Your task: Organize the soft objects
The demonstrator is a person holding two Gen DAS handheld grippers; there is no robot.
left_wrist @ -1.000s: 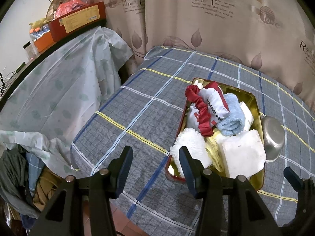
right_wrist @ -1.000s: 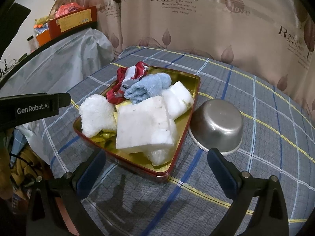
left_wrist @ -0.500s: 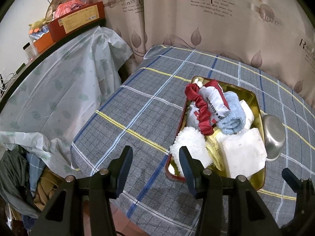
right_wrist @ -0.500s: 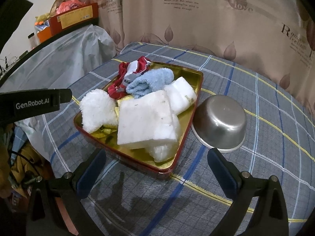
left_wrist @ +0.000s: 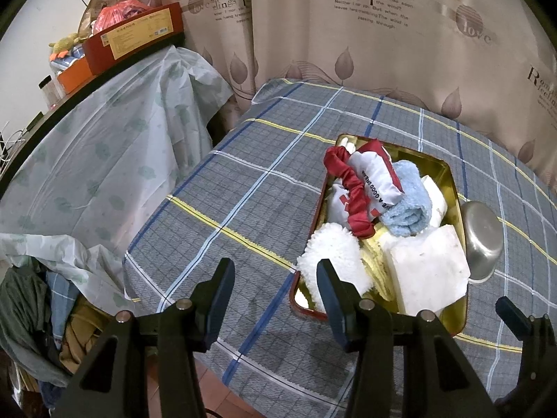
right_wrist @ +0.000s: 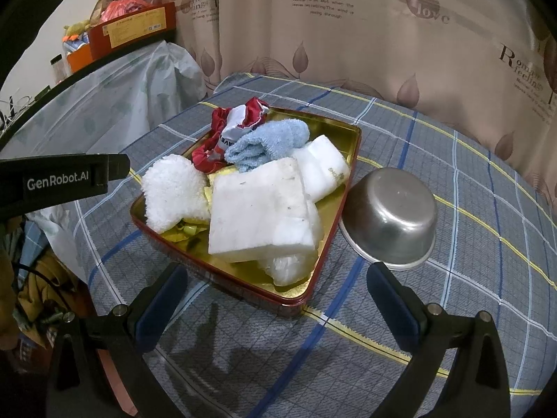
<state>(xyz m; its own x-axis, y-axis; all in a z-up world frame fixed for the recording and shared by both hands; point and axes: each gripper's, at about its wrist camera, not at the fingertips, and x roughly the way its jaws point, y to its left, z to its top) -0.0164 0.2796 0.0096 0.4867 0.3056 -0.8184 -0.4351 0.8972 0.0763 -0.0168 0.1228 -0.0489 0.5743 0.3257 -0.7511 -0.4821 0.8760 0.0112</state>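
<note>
A gold tray (right_wrist: 353, 141) with a red rim (left_wrist: 452, 177) sits on the plaid tablecloth, heaped with soft things. In it lie a white foam block (right_wrist: 257, 216) (left_wrist: 424, 271), a fluffy white cloth (right_wrist: 172, 191) (left_wrist: 332, 254), a rolled blue towel (right_wrist: 268, 142) (left_wrist: 407, 205), a red scrunchie (left_wrist: 355, 195) and a red-and-white pouch (right_wrist: 240, 123). My left gripper (left_wrist: 275, 284) hovers open over the cloth just left of the tray's near corner, empty. Wide open and empty too, my right gripper (right_wrist: 275, 284) hangs before the tray's near edge.
An upturned steel bowl (right_wrist: 391, 214) (left_wrist: 482, 237) rests right of the tray. A plastic-draped shelf (left_wrist: 104, 146) with boxes (left_wrist: 135, 35) stands to the left. Curtains (right_wrist: 348, 35) hang behind the table. Clothes (left_wrist: 31, 313) are piled at the lower left, past the table edge.
</note>
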